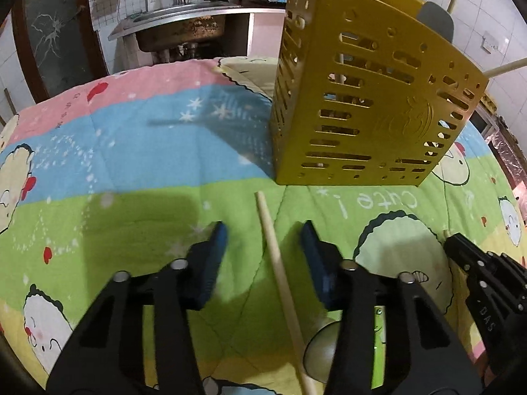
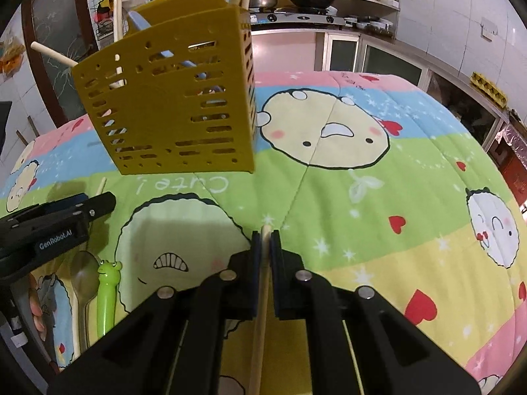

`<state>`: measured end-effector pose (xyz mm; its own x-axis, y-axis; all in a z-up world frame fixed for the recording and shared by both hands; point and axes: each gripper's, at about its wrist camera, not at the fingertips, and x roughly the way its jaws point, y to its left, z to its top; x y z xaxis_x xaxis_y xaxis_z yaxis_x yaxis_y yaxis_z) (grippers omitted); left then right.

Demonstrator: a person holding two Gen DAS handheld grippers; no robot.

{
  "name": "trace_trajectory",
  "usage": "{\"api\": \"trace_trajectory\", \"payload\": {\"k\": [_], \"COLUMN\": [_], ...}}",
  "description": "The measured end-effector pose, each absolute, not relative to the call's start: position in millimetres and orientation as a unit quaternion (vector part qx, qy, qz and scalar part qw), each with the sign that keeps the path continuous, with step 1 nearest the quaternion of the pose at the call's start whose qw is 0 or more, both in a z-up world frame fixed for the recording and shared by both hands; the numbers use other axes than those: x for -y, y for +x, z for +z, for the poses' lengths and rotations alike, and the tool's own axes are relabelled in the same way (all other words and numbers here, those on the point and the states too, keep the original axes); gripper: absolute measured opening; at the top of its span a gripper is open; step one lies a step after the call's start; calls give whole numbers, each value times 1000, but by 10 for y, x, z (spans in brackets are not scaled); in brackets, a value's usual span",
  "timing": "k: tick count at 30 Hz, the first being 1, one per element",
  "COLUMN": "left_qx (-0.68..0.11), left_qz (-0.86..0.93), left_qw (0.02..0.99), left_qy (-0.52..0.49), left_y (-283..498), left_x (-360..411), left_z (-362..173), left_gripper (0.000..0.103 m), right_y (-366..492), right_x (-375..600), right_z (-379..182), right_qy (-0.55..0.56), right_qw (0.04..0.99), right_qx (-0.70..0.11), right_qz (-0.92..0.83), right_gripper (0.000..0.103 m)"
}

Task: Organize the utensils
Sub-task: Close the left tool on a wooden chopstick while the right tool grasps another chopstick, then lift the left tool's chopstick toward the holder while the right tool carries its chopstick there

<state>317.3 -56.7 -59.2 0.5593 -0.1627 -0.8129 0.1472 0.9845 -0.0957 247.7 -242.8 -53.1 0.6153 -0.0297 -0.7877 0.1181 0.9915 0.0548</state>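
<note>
Left gripper [image 1: 263, 240]: jaws apart, not pressing on anything; 1 wooden chopstick [image 1: 280, 283] lies on the quilt [image 1: 131, 223] between the 2 blue pads, clear of both.
Chopstick axis: runs almost straight along the fingers, far tip toward the yellow holder [image 1: 369, 98], near end passing under the gripper body.
Right gripper [image 2: 266, 240]: jaws together, clamped on a second chopstick [image 2: 260, 316], which lies along the fingers with its tip just past the pads.
Holder: stands on the quilt beyond both grippers, already carrying several sticks and a blue handle.
Nearer hand: the left, judged by the holder's closeness in its view.
Other utensils: metal spoon [image 2: 84, 279] and green frog-topped handle [image 2: 107, 293] lie beside the left gripper.
</note>
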Motion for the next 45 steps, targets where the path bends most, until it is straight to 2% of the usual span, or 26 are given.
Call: {"api": "trace_trajectory", "payload": {"k": [5, 9, 18, 33, 39, 44, 45], "left_qx": [-465, -462, -424, -270, -249, -275, -282], "left_qz": [-94, -101, -121, -142, -143, -134, -133], "left_qw": [880, 881, 897, 952, 957, 952, 950], "left_qy": [5, 8, 4, 27, 34, 18, 14], "left_y": [3265, 3287, 3044, 2284, 2072, 2258, 2307], "left_x": [647, 657, 657, 508, 473, 360, 347], "left_z": [-569, -516, -287, 527, 642, 552, 529], "left_gripper": [20, 9, 8, 7, 7, 8, 8], "right_y": [2598, 2595, 2406, 1855, 1924, 2105, 2142], "right_x": [2446, 2476, 2466, 2418, 2460, 2467, 2471], "right_z": [-564, -523, -242, 392, 307, -14, -74], "right_qy": [56, 64, 66, 65, 57, 45, 42], "right_qw": [889, 888, 907, 952, 944, 930, 928], "right_qx": [-454, -453, -415, -298, -325, -363, -370], "right_qz": [-36, -31, -31, -28, -20, -26, -30], "right_gripper": [7, 7, 6, 6, 6, 8, 14]}}
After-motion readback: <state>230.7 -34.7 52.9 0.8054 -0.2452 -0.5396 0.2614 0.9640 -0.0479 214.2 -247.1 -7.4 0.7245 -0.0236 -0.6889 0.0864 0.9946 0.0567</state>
